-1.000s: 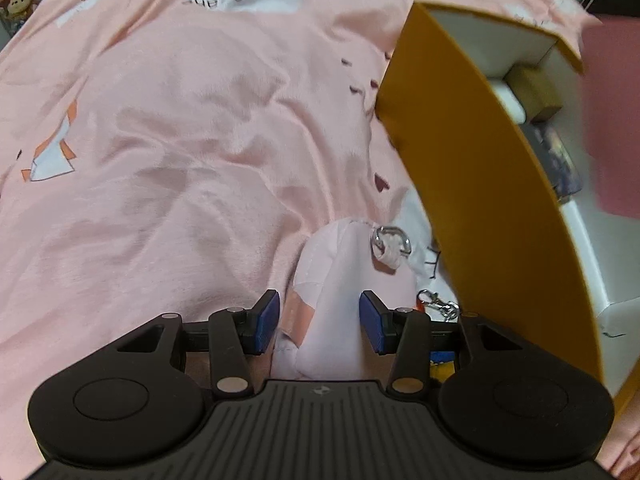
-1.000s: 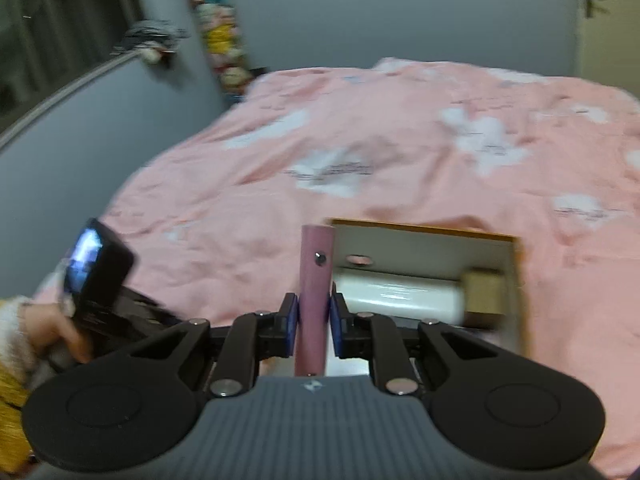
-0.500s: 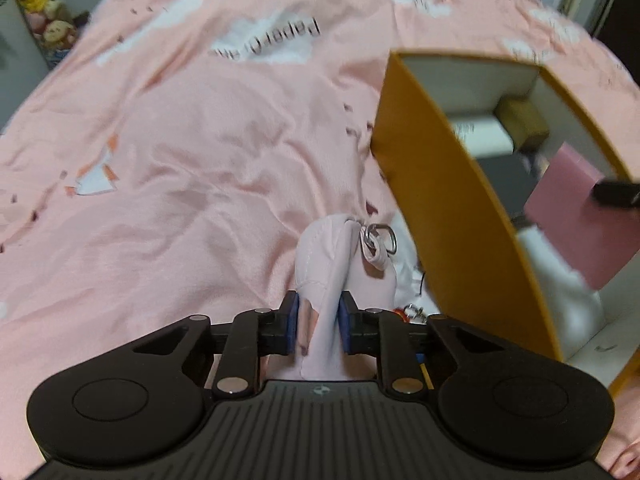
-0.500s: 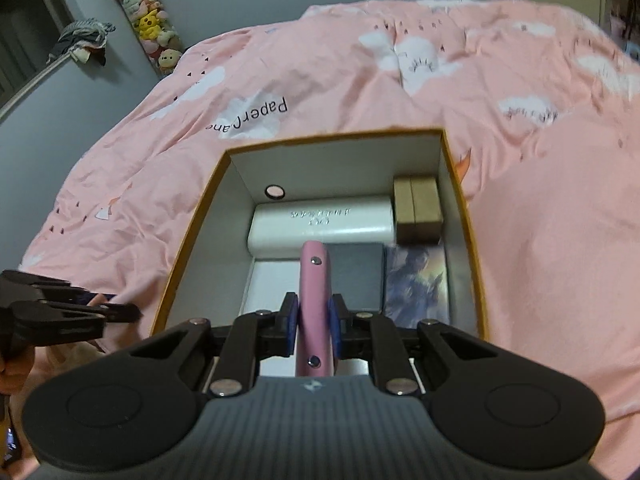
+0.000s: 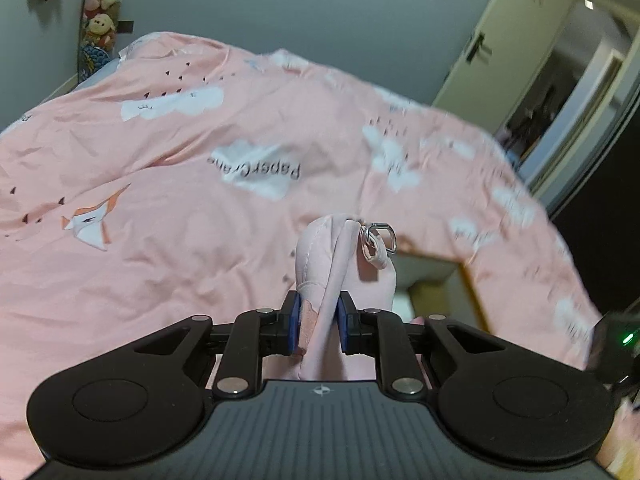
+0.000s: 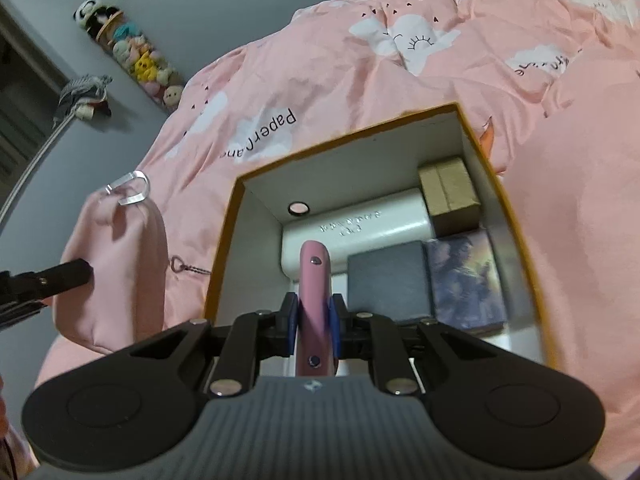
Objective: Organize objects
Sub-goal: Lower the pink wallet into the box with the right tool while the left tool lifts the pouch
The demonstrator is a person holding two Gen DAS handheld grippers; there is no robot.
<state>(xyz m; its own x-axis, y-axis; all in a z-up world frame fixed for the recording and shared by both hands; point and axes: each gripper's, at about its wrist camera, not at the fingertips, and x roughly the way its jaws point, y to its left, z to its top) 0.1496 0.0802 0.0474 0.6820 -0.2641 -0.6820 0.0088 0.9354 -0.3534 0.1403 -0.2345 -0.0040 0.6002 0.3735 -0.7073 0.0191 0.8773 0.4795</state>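
Pink pouch (image 5: 344, 264): a soft fabric bag with a metal ring at its top corner; it is hanging clear of the bedspread, just left of the box in the right wrist view, pinched low on its body so the ring end is standing up.
Left gripper (image 5: 318, 324): its jaws are pressing together on the pouch fabric, which is bunching between the blue pads; the grip low on the cloth is probably letting the bag be carried without the ring snagging.
Pink case (image 6: 316, 300): a slim flat item with two small studs, held on edge and pointing into the box; the edge-on hold is likely meant to slide it down into a narrow gap.
Right gripper (image 6: 314, 326): its jaws are clamping the case across its thin sides and hovering over the near part of the box.
Box (image 6: 224, 248): an open carton, orange outside and white inside, sitting on the bedspread.
Box contents: a white cylindrical case (image 6: 360, 228) is lying along the back; a brown cardboard packet (image 6: 450, 192) is in the far right corner; a dark grey flat box (image 6: 388, 280) and a printed card pack (image 6: 466, 280) are lying side by side in front.
Free space: the near left floor of the box is looking bare, seemingly the slot for the case.
Bedspread (image 5: 160, 208): pink, with clouds and lettering, rumpled around the box.
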